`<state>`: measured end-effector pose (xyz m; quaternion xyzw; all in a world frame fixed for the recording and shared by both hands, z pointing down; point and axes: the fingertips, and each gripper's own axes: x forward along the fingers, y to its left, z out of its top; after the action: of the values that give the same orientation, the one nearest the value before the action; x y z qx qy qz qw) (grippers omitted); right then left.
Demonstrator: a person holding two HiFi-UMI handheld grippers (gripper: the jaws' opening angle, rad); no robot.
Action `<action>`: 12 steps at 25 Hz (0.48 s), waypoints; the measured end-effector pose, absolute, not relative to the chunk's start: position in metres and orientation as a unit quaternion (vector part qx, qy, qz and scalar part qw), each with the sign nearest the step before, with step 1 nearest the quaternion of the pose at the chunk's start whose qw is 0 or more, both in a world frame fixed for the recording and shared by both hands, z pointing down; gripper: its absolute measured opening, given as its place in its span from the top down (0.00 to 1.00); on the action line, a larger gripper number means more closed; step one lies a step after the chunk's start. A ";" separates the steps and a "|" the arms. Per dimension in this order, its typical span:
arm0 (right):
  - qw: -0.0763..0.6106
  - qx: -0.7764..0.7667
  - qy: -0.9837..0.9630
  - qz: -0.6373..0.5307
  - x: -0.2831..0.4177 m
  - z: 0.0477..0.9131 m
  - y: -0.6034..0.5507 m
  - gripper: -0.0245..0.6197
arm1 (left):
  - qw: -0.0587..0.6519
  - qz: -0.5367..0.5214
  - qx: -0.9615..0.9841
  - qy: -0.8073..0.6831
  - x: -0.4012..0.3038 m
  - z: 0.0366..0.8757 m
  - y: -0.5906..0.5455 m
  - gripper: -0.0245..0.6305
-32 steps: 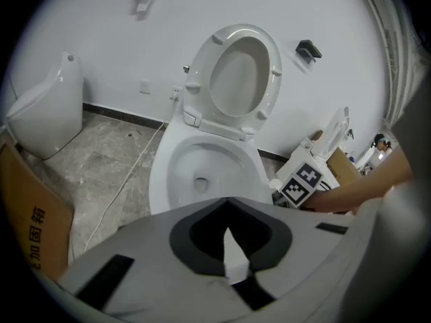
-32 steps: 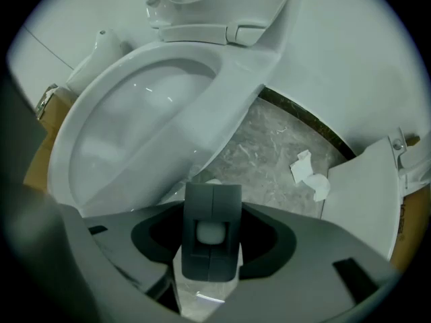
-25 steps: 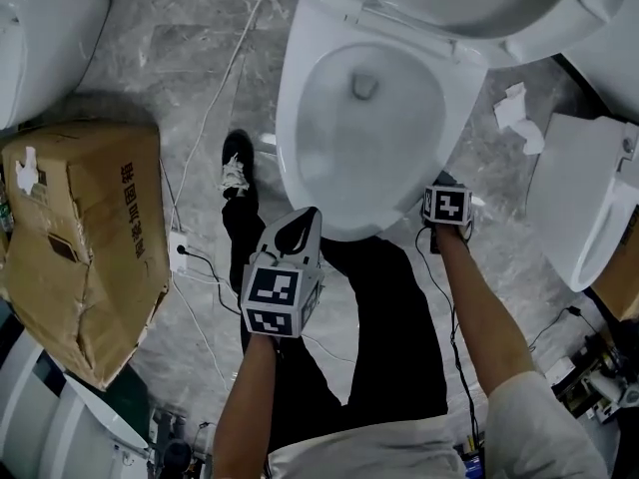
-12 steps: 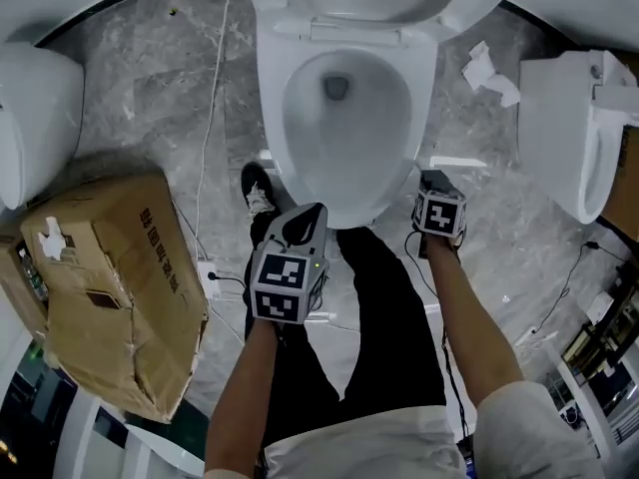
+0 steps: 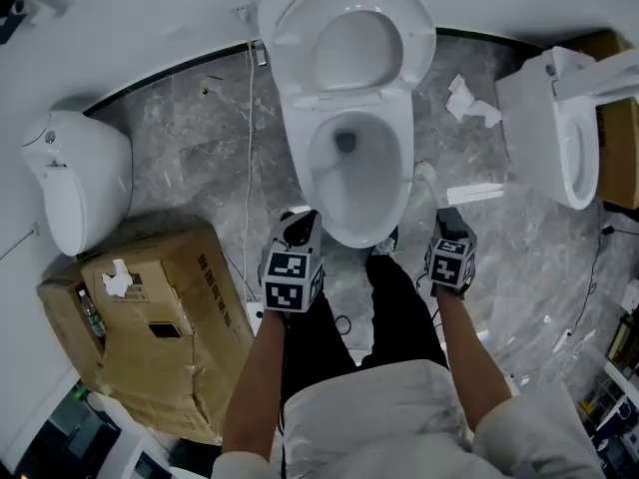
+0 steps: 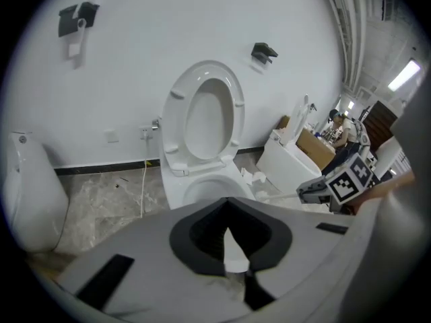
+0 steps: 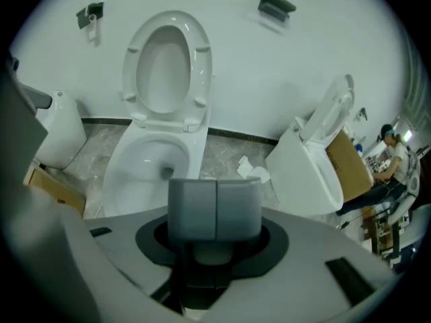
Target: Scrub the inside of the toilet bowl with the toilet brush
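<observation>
A grey, veined stone floor (image 5: 180, 158) meets a plain white wall (image 5: 130, 18) along a black skirting strip (image 5: 165, 76). Seen from above, a person in black trousers (image 5: 399, 312) stands facing a glossy white ceramic toilet bowl (image 5: 351, 193). The bowl is oval and smooth, with its drain a dark spot towards the back. Its seat and lid (image 5: 344, 48) are tipped up against the wall.

The left gripper (image 6: 230, 242) hangs just before the bowl's front-left rim, its jaws pressed together into one pale wedge with nothing between them. The right gripper (image 7: 215, 204) hangs by the bowl's front-right, its two flat grey pads meeting along a seam, likewise empty.

A slim white bar (image 5: 477, 194) lies on the floor just right of the bowl (whether it is the brush cannot be told). Crumpled white paper (image 5: 469, 98) lies further back. A dented brown cardboard box (image 5: 150, 327) sits at the left, near a rounded white fixture (image 5: 75, 183). A second white toilet (image 5: 554, 138) stands at the right, and a thin white cable (image 5: 250, 168) runs across the floor.
</observation>
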<state>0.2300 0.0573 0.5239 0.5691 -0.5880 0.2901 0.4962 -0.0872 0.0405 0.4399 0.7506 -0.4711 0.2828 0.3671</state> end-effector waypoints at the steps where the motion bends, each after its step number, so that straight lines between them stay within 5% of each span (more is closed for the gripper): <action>1: 0.490 0.575 -0.597 0.271 0.227 0.508 0.053 0.69 | 0.370 0.276 0.746 -0.480 -0.088 0.432 0.041 0.93; 6: 0.468 0.540 -0.677 0.174 0.193 0.461 0.019 0.68 | 0.402 0.258 0.715 -0.510 -0.086 0.428 0.049 0.93; 12: 0.523 0.396 -0.739 0.153 0.144 0.497 0.035 0.68 | 0.421 0.257 0.705 -0.510 -0.080 0.430 0.072 0.93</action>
<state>0.1438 0.0351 0.4971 0.3962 -0.7393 0.1526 0.5226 -0.0800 0.0716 0.4295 0.7051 -0.5097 0.2569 0.4208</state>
